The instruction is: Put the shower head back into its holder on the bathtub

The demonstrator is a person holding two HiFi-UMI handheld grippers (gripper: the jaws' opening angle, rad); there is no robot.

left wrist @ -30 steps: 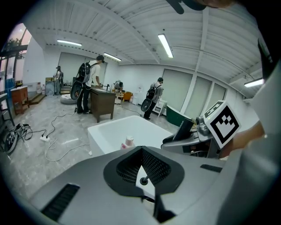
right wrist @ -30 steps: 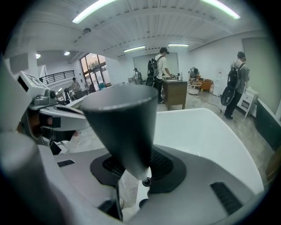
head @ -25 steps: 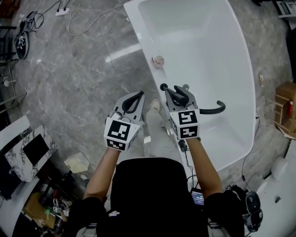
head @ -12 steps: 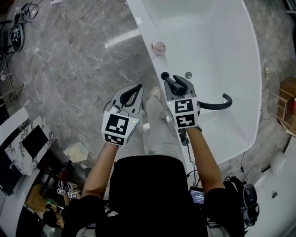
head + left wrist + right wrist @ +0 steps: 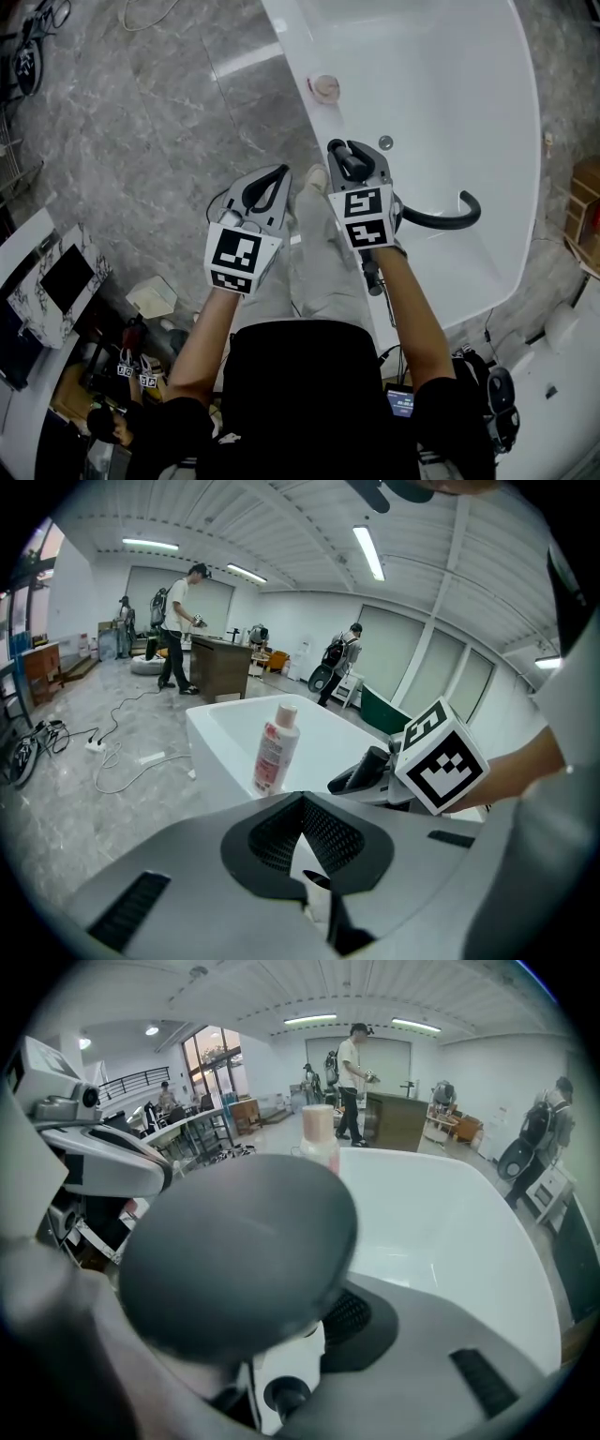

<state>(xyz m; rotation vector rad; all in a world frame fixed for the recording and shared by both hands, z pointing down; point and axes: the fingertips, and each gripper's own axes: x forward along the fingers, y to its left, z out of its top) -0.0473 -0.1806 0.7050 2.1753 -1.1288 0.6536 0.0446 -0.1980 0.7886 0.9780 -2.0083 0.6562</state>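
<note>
- The right hand-held gripper (image 5: pixel 356 155) is closed on the black shower head (image 5: pixel 234 1260). The head sticks out past its jaws, its long axis roughly along them, over the bathtub (image 5: pixel 305 66) rim.
- Low between these jaws we see a dark round socket (image 5: pixel 286 1396), probably the holder, just ahead and below.
- The left hand-held gripper (image 5: pixel 277 176) is closed and empty, beside the right one on the floor side, so the right is nearer.

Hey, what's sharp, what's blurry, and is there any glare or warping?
Right gripper view: the shower head is a dark, out-of-focus blob near the lens. Both gripper views bend straight lines, with dark corners. Head view: sharp, with a glare streak on the floor.
</note>
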